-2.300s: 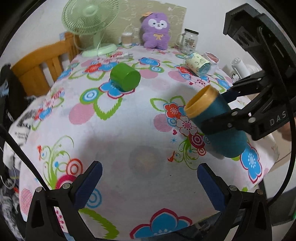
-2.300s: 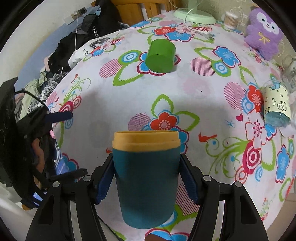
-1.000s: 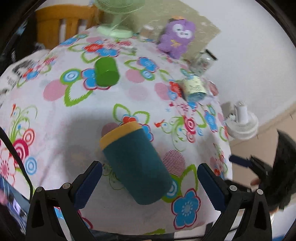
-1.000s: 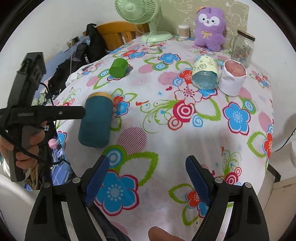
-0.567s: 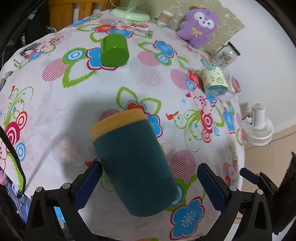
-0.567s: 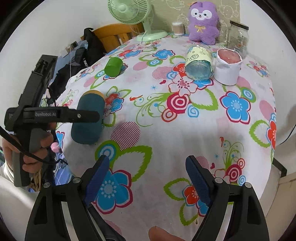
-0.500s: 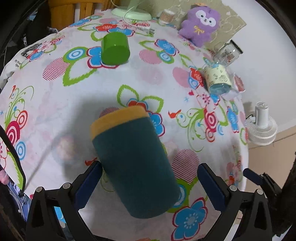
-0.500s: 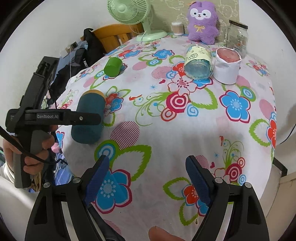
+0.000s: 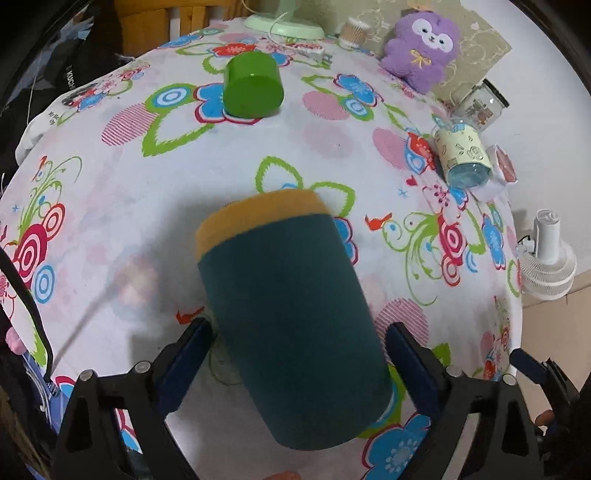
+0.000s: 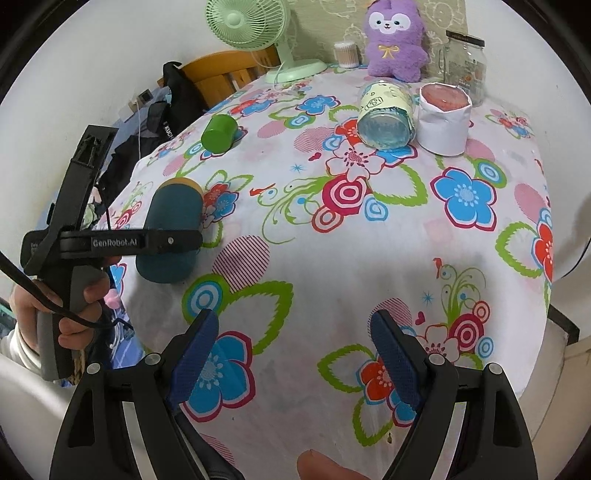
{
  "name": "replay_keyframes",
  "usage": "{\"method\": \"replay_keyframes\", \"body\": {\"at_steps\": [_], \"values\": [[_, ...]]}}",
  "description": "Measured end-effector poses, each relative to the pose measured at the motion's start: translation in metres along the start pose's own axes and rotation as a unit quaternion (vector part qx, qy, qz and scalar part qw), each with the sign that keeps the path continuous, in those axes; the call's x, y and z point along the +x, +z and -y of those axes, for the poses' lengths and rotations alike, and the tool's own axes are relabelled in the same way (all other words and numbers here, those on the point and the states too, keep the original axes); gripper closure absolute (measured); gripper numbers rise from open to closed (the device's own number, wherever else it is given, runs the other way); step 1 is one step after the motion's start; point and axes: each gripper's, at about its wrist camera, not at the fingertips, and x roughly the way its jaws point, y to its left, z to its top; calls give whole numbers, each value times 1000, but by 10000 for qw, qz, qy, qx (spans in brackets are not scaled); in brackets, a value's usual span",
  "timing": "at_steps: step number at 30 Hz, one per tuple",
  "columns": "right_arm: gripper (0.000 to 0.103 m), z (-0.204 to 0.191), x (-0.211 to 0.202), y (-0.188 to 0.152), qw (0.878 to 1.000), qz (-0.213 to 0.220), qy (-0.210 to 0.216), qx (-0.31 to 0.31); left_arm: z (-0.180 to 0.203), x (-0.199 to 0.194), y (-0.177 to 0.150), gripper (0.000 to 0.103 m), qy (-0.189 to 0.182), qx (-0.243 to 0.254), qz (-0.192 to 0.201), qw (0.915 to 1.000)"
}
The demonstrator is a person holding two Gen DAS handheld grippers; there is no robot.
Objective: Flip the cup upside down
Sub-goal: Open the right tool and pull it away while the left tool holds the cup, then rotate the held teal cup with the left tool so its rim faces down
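Observation:
A teal cup with a yellow rim band [image 9: 291, 317] lies on its side on the flowered tablecloth [image 9: 110, 206], rim pointing away from me. My left gripper [image 9: 299, 354] is open, its blue pads on either side of the cup's lower body with a gap on the right side. In the right wrist view the cup [image 10: 171, 232] lies at the left with the left gripper [image 10: 147, 242] over it. My right gripper [image 10: 291, 350] is open and empty over the table's near edge.
A green cup [image 9: 253, 90] lies on its side at the far left. A cream printed jar [image 10: 384, 114] lies beside a white paper-wrapped cup [image 10: 443, 118]. A purple plush [image 10: 393, 40], glass jar [image 10: 463, 62] and green fan [image 10: 255, 26] stand at the back. A wooden chair [image 10: 221, 74] stands behind.
My left gripper has moved forward and down, so the teal cup now sits between its open fingers. My right gripper has let go of the cup and drawn back to the table's near edge.

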Motion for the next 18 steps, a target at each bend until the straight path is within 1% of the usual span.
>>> {"method": "replay_keyframes", "body": {"at_steps": [1, 4, 7, 9, 15, 18], "values": [[17, 0, 0, 0, 10000, 5, 2, 3, 2, 0, 0, 16, 49, 96, -7, 9999], [17, 0, 0, 1, 10000, 23, 9, 7, 6, 0, -1, 23, 53, 303, -22, 9995], [17, -2, 0, 1, 10000, 65, 18, -24, 7, -2, -3, 25, 79, 401, -57, 9992], [17, -3, 0, 1, 9999, 98, 31, -38, 7, -6, -2, 27, 133, 559, -48, 9983], [17, -12, 5, 1, 9996, 202, 173, -84, 0, -43, 9, 33, 398, 1000, 392, 9934], [17, -21, 8, 1, 9993, 262, 223, -143, -4, -63, 19, 38, 571, 1203, 637, 9891]]}}
